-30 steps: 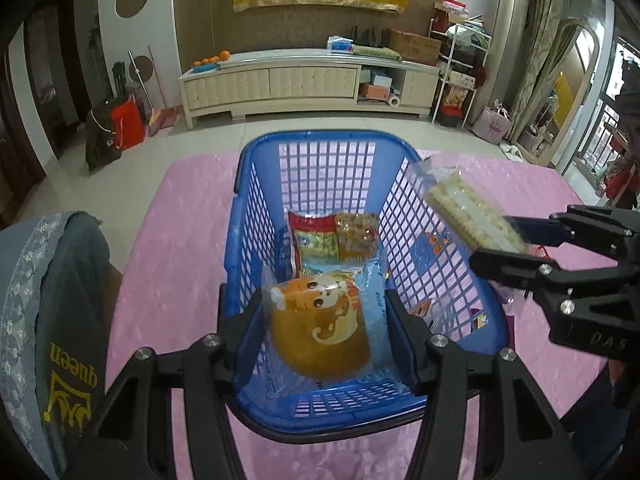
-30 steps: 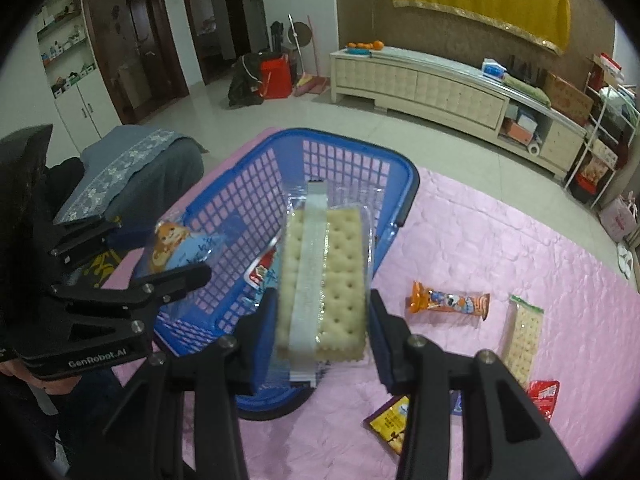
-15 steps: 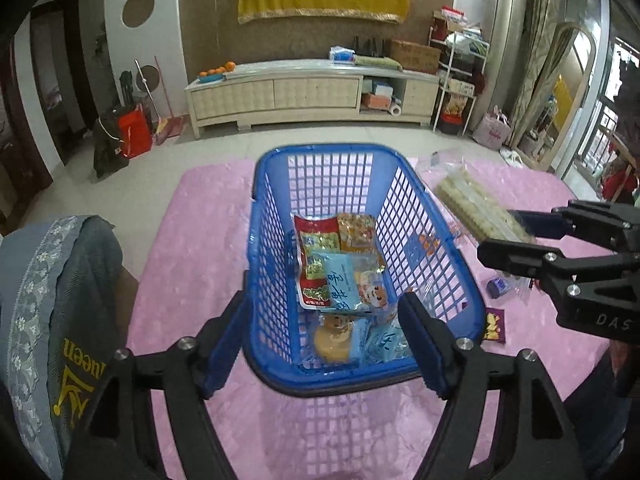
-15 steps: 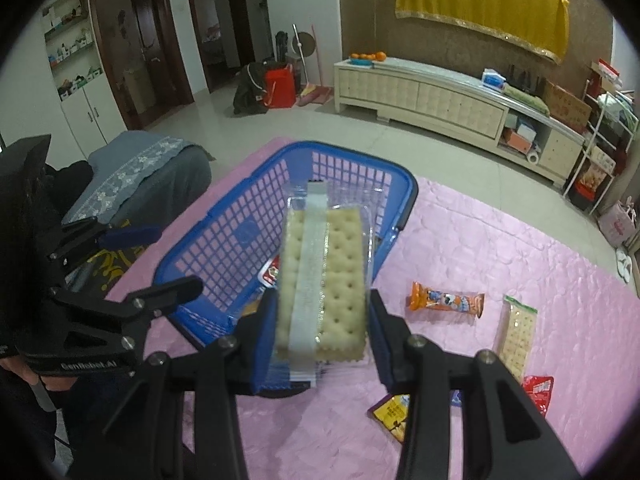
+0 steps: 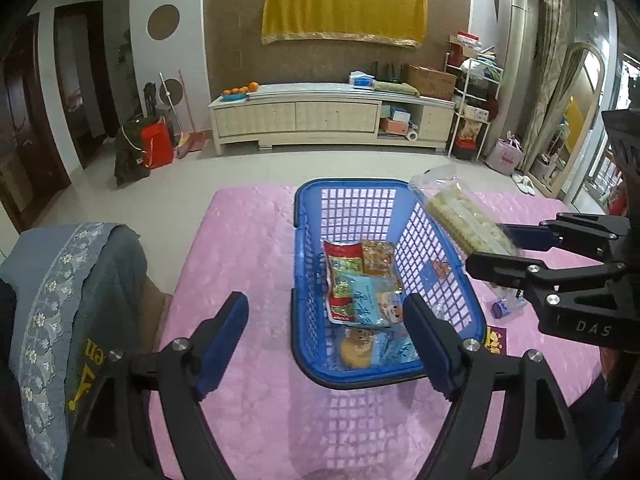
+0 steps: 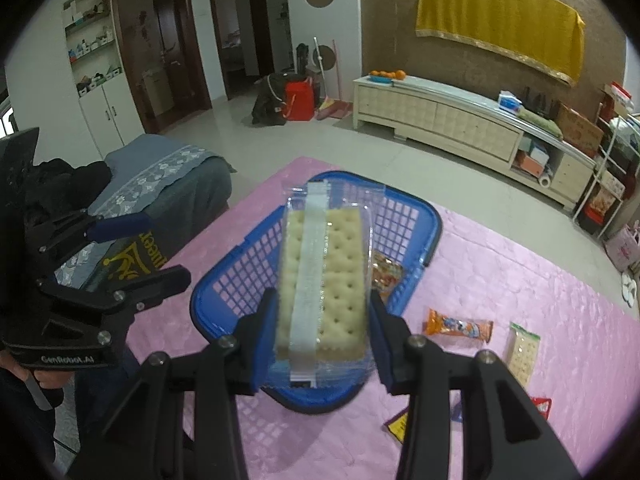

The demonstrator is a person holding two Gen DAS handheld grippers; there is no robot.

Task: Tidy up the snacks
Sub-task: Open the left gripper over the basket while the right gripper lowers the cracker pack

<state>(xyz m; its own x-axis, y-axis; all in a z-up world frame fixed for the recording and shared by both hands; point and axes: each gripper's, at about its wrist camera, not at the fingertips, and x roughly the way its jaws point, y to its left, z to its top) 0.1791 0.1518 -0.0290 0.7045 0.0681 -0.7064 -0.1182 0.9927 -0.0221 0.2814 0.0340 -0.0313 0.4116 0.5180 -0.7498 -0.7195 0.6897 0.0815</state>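
Observation:
A blue plastic basket [image 5: 308,216] stands on the pink cloth and holds several snack packs, with an orange cake pack [image 5: 356,347] at its near end. My left gripper [image 5: 326,334] is open and empty, raised in front of the basket. My right gripper [image 6: 322,326] is shut on a clear pack of crackers [image 6: 324,276] and holds it above the basket's right side; it also shows in the left wrist view [image 5: 464,220]. The basket shows beneath it in the right wrist view [image 6: 430,232].
Loose snacks lie on the pink cloth [image 6: 500,272] right of the basket: an orange bar [image 6: 458,326], a small cracker pack [image 6: 524,350], a yellow packet [image 6: 398,424] and a red one [image 6: 542,404]. A grey covered chair [image 5: 60,280] stands at the left.
My left gripper let go of the orange cake pack into the basket, opened and drew back and up. My right gripper kept hold of the crackers and rose slightly.

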